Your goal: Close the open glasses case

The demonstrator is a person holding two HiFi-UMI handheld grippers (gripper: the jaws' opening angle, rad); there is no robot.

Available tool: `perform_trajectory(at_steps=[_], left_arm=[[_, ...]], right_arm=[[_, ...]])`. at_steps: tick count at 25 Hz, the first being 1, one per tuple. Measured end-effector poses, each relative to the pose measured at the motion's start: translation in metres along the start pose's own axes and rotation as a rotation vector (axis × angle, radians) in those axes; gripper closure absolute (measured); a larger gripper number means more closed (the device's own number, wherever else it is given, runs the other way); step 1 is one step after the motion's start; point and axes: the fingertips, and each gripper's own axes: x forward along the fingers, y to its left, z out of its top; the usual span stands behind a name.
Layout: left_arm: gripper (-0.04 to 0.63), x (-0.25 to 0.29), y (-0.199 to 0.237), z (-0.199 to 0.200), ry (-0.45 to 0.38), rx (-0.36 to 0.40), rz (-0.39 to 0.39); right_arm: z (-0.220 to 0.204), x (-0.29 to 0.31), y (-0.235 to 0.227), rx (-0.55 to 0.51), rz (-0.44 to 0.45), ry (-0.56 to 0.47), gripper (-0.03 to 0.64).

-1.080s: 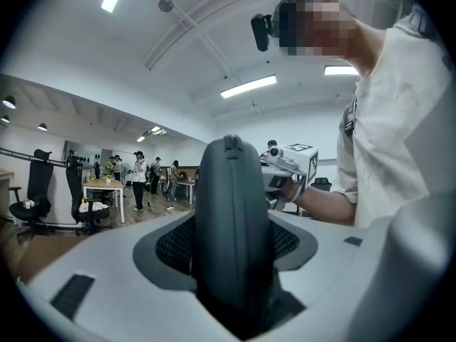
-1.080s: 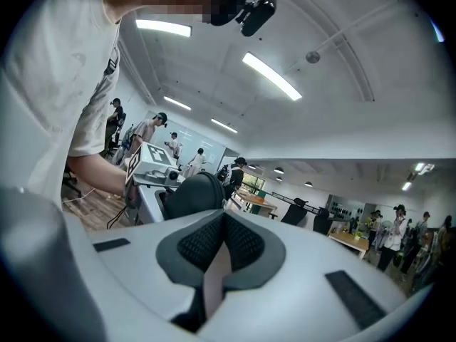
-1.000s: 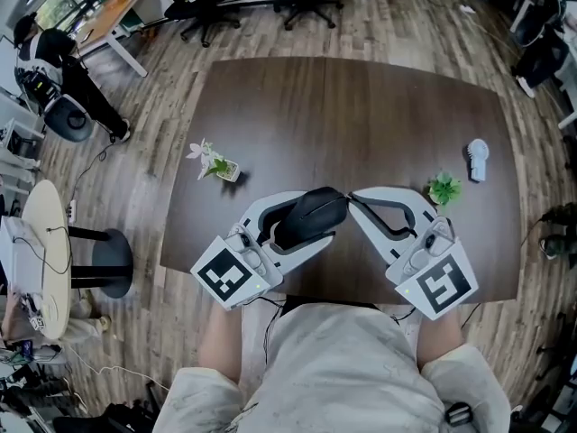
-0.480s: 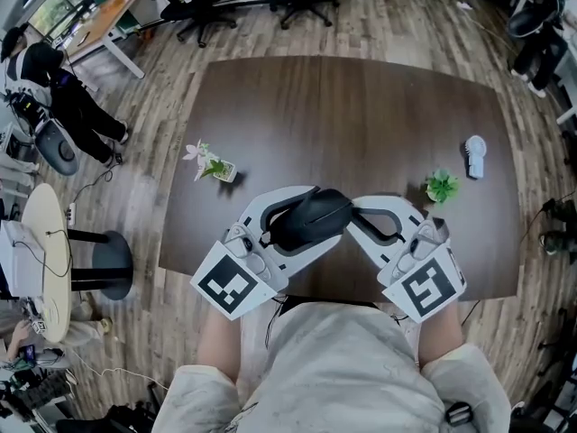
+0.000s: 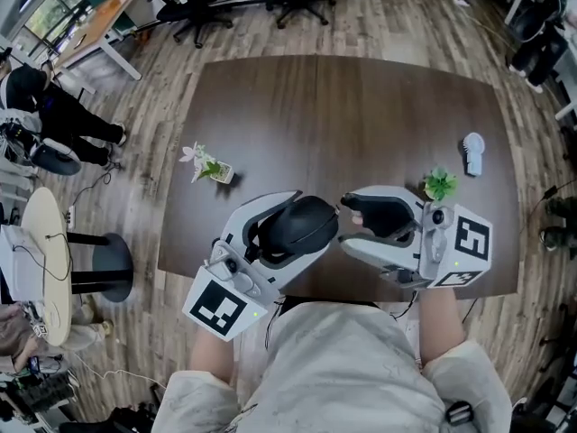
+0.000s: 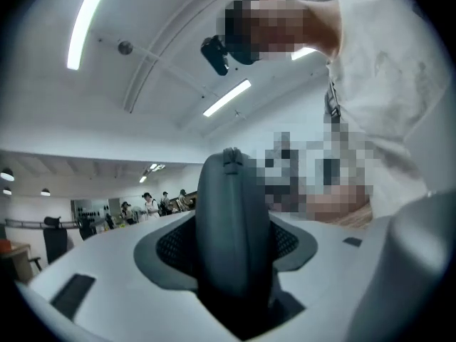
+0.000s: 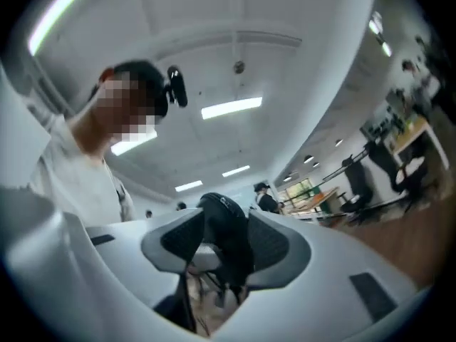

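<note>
Clamping the glasses case (image 5: 302,228) in the left gripper (image 6: 231,244) over the table's (image 5: 361,115) near edge, pointing its long axis rightward and presenting its zippered end between the right gripper's (image 7: 224,246) just-opened, unpressing jaws.

The glasses case (image 5: 302,228) was dark grey, smooth and round like a long egg. It looked closed, with a little zip tab at one end. It was up in the air over the near edge of the table (image 5: 361,115), squeezed between the pads of the left gripper (image 5: 315,216).
</note>
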Motion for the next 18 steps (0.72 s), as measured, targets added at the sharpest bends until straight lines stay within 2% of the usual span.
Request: perform_trajectory(at_steps=[3, 5, 9, 15, 18], left_arm=[[0.332, -0.001, -0.004, 0.009, 0.011, 0.11, -0.012], [0.333, -0.001, -0.004, 0.009, 0.023, 0.142, -0.016], [0.333, 0.0, -0.006, 0.006, 0.045, 0.192, -0.014], [0.332, 0.006, -0.005, 0.006, 0.036, 0.196, -0.004], [0.333, 0.008, -0.003, 0.001, 0.056, 0.193, -0.007]], right_arm=[[0.015, -0.002, 0.0, 0.214, 0.11, -0.152, 0.431], [0.019, -0.003, -0.003, 0.287, 0.157, -0.189, 0.433], [0.011, -0.004, -0.006, 0.332, 0.194, -0.153, 0.45], [0.002, -0.006, -0.007, 0.364, 0.203, -0.118, 0.488], [0.003, -0.009, -0.009, 0.356, 0.186, -0.13, 0.575]])
